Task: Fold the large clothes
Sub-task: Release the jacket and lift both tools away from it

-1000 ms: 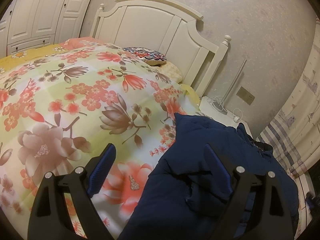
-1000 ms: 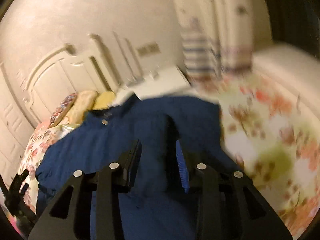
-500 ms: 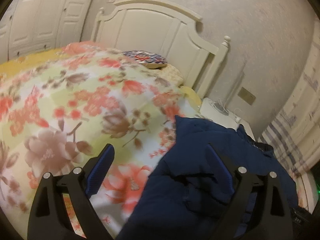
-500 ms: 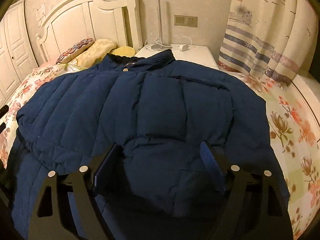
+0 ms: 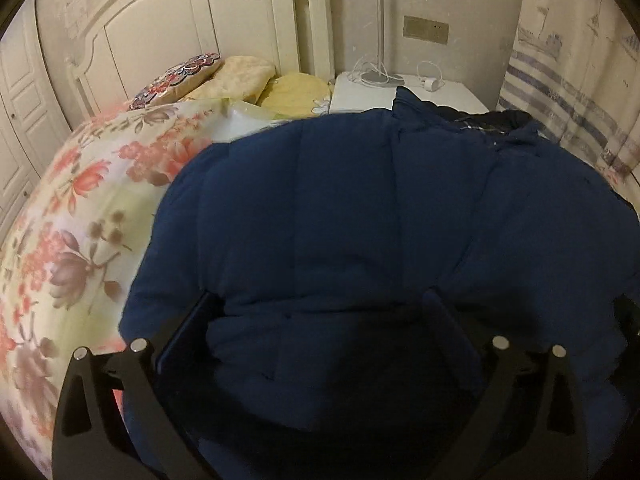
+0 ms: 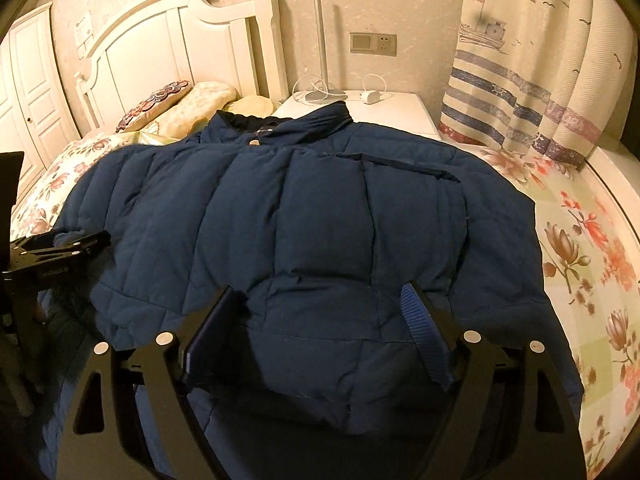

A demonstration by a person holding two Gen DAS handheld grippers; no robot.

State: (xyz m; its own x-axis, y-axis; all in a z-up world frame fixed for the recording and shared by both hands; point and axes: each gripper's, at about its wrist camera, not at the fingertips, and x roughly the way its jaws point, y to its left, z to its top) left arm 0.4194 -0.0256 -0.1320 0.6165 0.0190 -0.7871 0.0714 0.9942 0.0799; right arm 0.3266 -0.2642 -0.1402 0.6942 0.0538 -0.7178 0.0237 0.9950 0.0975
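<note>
A navy blue puffer jacket (image 6: 320, 216) lies spread on the floral bed, collar toward the nightstand; it also fills the left wrist view (image 5: 360, 240). My left gripper (image 5: 320, 312) is open, its fingers wide apart just above the jacket's lower part. My right gripper (image 6: 320, 300) is open too, its jaws wide over the jacket's lower middle. Neither holds cloth. The left gripper also shows at the left edge of the right wrist view (image 6: 60, 248), by the jacket's side.
A floral quilt (image 5: 72, 220) covers the bed. Pillows (image 6: 192, 100) lie by the white headboard (image 6: 168, 40). A white nightstand (image 6: 392, 112) with a lamp pole and charger stands behind the collar. A striped curtain (image 6: 540, 80) hangs at the right.
The left gripper swung right, from over the quilt to over the jacket. The right gripper opened wide and settled over the jacket's lower middle.
</note>
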